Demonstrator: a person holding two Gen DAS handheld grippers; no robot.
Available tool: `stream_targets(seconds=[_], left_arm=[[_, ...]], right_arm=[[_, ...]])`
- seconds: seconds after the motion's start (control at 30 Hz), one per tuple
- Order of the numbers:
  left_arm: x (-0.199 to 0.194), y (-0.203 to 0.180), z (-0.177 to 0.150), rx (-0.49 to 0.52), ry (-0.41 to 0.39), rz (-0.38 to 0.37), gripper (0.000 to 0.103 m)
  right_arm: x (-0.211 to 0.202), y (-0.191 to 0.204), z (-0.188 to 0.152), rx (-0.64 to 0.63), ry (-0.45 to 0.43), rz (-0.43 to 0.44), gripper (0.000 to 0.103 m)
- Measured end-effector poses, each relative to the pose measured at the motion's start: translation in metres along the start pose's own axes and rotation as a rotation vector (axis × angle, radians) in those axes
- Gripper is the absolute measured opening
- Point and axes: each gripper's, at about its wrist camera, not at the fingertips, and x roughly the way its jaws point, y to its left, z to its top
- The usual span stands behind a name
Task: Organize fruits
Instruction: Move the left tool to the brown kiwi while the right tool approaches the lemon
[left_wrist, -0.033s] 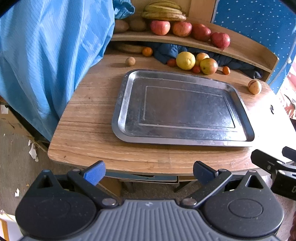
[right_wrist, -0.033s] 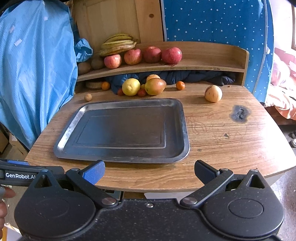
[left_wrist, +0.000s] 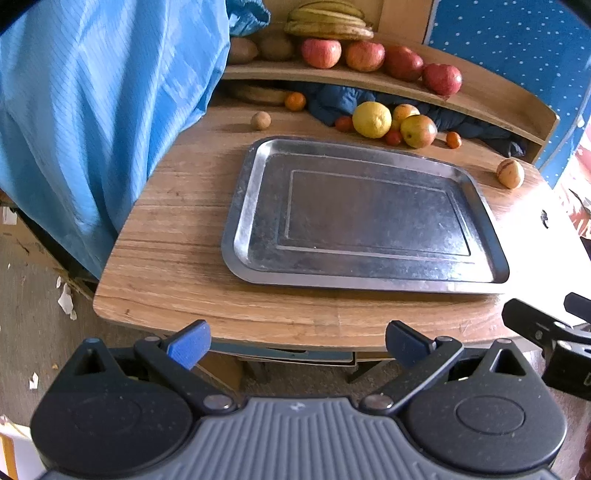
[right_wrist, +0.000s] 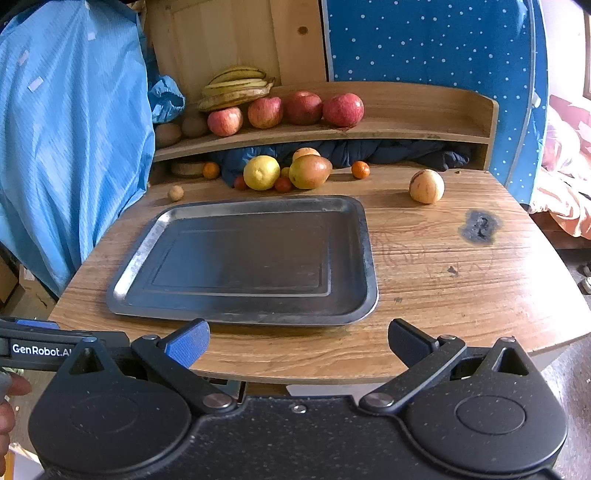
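An empty metal tray lies in the middle of the wooden table. Behind it sit a lemon, a red-green fruit, small oranges and tomatoes. A pale round fruit rests alone at the back right, and a small tan fruit at the back left. Red apples and bananas fill the shelf. My left gripper and right gripper hover open and empty off the table's near edge.
A blue sheet hangs along the table's left side. Dark blue cloth is stuffed under the shelf. A black burn mark marks the table's right part. A hand shows at the lower left.
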Motion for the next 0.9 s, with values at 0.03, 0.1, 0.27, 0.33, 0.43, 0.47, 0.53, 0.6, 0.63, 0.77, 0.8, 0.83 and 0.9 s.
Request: stream_targets(seconds=[0.03,0.1,0.27,0.33,0.43,0.47,0.53,0.6,0.63,0.77,0.8,0.83,0.9], left_arm=[[0.002,-0.001,0.001,-0.007,0.002,0.002,0.103],[0.008,-0.006,0.004,-0.024,0.003,0.008,0.103],[0.021,-0.017,0.015,-0.072,0.007,0.024,0.103],[0.025,-0.022,0.021,-0.092,0.005,0.035,0.103],[0.029,-0.027,0.030,-0.116,-0.004,0.061,0.103],[0.029,-0.029,0.032,-0.122,-0.006,0.072,0.103],[0.030,-0.030,0.039,-0.133,-0.008,0.095,0.103],[0.031,-0.028,0.045,-0.146,-0.013,0.118,0.103],[0.031,-0.027,0.049,-0.150,-0.014,0.128,0.103],[0.033,-0.014,0.064,-0.163,-0.019,0.166,0.103],[0.035,-0.011,0.067,-0.165,-0.019,0.172,0.103],[0.037,-0.004,0.074,-0.166,-0.020,0.180,0.103],[0.044,0.005,0.084,-0.164,-0.019,0.183,0.103]], right_arm=[[0.001,-0.002,0.001,-0.004,0.004,0.003,0.102],[0.006,-0.007,0.004,-0.015,0.014,0.012,0.103],[0.018,-0.020,0.014,-0.048,0.030,0.044,0.103],[0.025,-0.028,0.021,-0.064,0.036,0.063,0.103],[0.035,-0.037,0.032,-0.087,0.038,0.091,0.103],[0.038,-0.040,0.035,-0.093,0.036,0.102,0.103],[0.044,-0.047,0.043,-0.106,0.034,0.122,0.103],[0.051,-0.050,0.050,-0.123,0.033,0.145,0.103],[0.053,-0.050,0.053,-0.133,0.032,0.156,0.103],[0.064,-0.046,0.063,-0.169,0.033,0.199,0.103],[0.067,-0.043,0.066,-0.175,0.035,0.209,0.103],[0.070,-0.042,0.069,-0.177,0.036,0.217,0.103],[0.076,-0.037,0.072,-0.184,0.029,0.233,0.103]])
